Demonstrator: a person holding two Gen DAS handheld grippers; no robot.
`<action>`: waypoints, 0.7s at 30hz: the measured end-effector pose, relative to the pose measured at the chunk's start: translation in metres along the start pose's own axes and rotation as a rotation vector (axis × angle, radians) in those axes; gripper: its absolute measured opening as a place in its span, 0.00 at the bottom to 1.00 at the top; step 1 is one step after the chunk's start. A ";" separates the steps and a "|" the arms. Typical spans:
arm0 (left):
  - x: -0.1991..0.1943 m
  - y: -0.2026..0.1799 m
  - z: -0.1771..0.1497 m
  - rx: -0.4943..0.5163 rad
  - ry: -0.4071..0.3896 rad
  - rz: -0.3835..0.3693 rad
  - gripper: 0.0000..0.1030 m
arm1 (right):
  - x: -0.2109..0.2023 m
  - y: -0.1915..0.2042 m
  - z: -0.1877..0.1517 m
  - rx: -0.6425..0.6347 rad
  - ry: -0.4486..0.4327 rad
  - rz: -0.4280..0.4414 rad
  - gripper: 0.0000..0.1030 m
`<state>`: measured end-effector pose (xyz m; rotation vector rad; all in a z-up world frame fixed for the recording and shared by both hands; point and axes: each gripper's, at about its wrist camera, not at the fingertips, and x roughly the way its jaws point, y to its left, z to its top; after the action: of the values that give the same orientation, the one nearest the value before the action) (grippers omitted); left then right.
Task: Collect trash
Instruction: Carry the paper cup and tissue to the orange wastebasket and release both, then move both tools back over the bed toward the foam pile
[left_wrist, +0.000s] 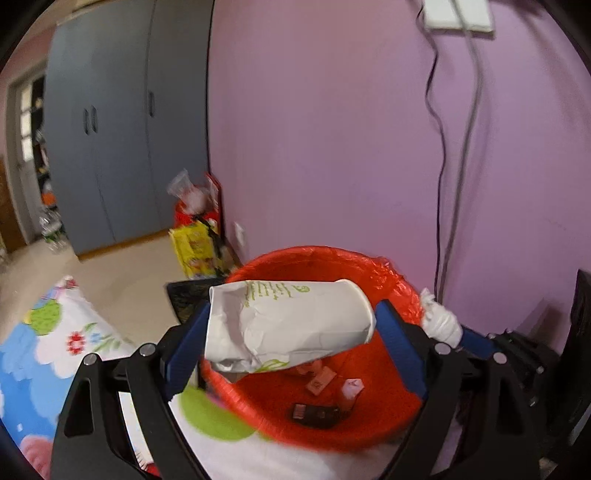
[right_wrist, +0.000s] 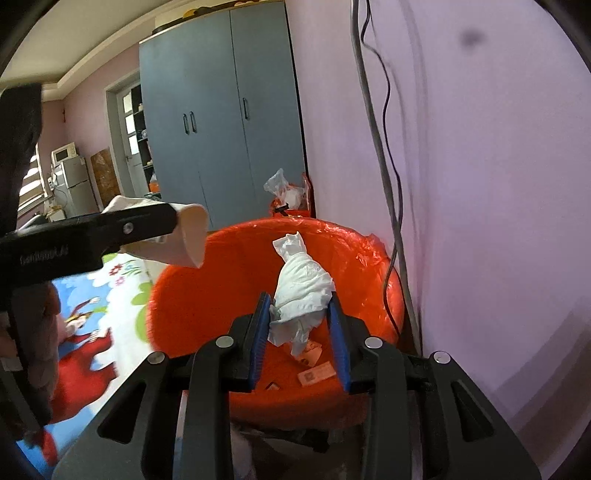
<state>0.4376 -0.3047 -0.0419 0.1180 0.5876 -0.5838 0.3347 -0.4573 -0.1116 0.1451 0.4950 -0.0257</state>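
Observation:
My left gripper is shut on a crushed white paper cup with green print, held sideways over the near rim of a red-lined trash bin. My right gripper is shut on a crumpled white tissue, held above the same bin. In the right wrist view the left gripper's finger and the cup show at the left over the bin's edge. In the left wrist view the tissue shows at the bin's right rim. Small paper scraps and a dark wrapper lie in the bin.
The bin stands against a pink wall with hanging cables. A bed with a colourful cartoon sheet lies left of it. A grey wardrobe stands behind, with bags and a yellow box on the floor beside it.

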 end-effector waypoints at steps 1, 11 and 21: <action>0.011 0.002 0.004 -0.014 0.022 -0.006 0.84 | 0.008 -0.001 0.000 -0.003 0.002 -0.006 0.41; -0.017 0.023 0.006 -0.058 -0.008 0.128 0.94 | -0.006 -0.006 -0.011 0.026 -0.009 -0.014 0.63; -0.136 0.042 -0.055 -0.177 -0.035 0.237 0.95 | -0.093 0.036 -0.023 0.057 -0.045 0.044 0.63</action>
<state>0.3418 -0.1884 -0.0145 0.0096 0.5791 -0.3017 0.2440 -0.4190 -0.0820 0.2112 0.4460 -0.0004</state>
